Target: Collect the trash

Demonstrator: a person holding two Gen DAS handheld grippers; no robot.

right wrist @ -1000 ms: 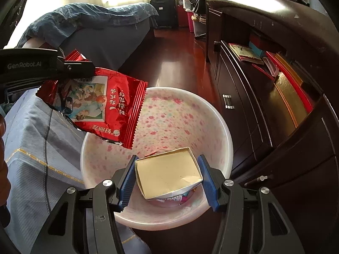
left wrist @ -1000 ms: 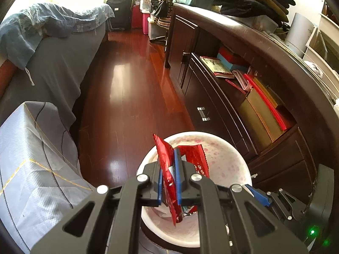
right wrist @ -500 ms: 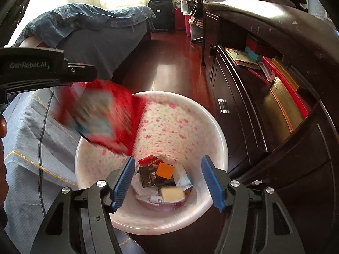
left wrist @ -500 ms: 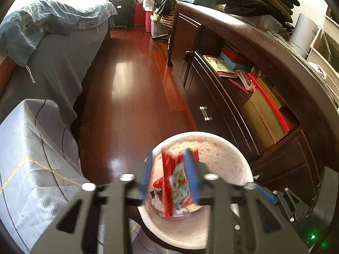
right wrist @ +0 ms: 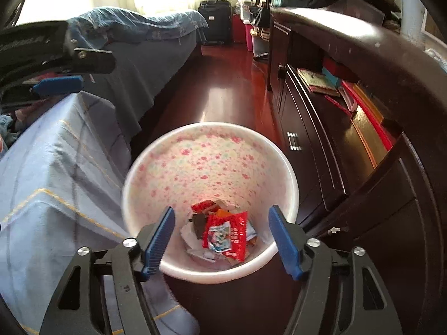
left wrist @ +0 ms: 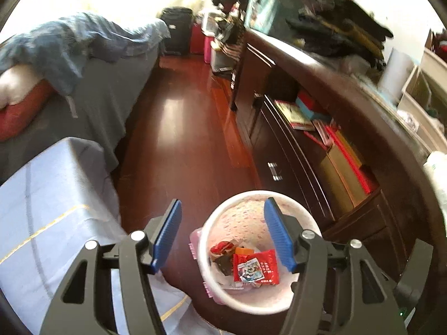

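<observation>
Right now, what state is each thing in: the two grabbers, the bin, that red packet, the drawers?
Left gripper: open, holding nothing.
Right gripper: open, holding nothing.
Trash bin: upright on the floor, partly filled with wrappers.
Red snack packet: lying flat on top of the trash in the bin.
Dresser drawers: shut.

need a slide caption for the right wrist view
Open right gripper above the floral bin, a red wrapper lying on top of the trash inside.

My finger pads (right wrist: 160,241) blue; bin (right wrist: 209,164) between them white with pink flower print; wrapper (right wrist: 226,234) inside red; floor (right wrist: 223,89) ahead dark red.
</observation>
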